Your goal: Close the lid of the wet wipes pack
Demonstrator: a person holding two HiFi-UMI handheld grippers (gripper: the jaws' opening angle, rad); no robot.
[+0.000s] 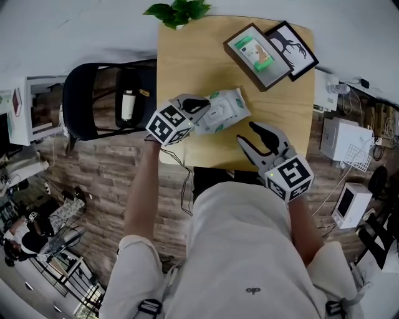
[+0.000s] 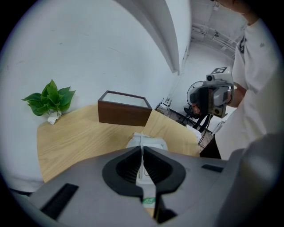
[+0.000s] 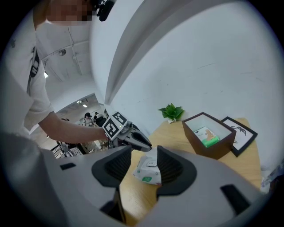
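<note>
**Left gripper pinches the pack's end; right gripper hangs open beside it.**

Head view: the pack (image 1: pixel 224 111) sits mid-frame on the table (image 1: pixel 187 68). The left gripper (image 1: pixel 202 107) is closed on the pack's left end. The right gripper (image 1: pixel 247 134) is at the pack's lower right with its jaws spread, near the pack but not touching it. A box (image 1: pixel 259 55) and a frame (image 1: pixel 293 47) lie at the upper right, and a plant (image 1: pixel 177 11) is at the top edge. Left gripper view: the jaws are pressed together on a thin white edge of the pack. The rest of the pack shows just beyond the tips, with the brown box behind it at centre. Right gripper view: the jaws stand wide apart with nothing held. The pack shows between them, farther off, with the left gripper's tips on its upper end.
</note>
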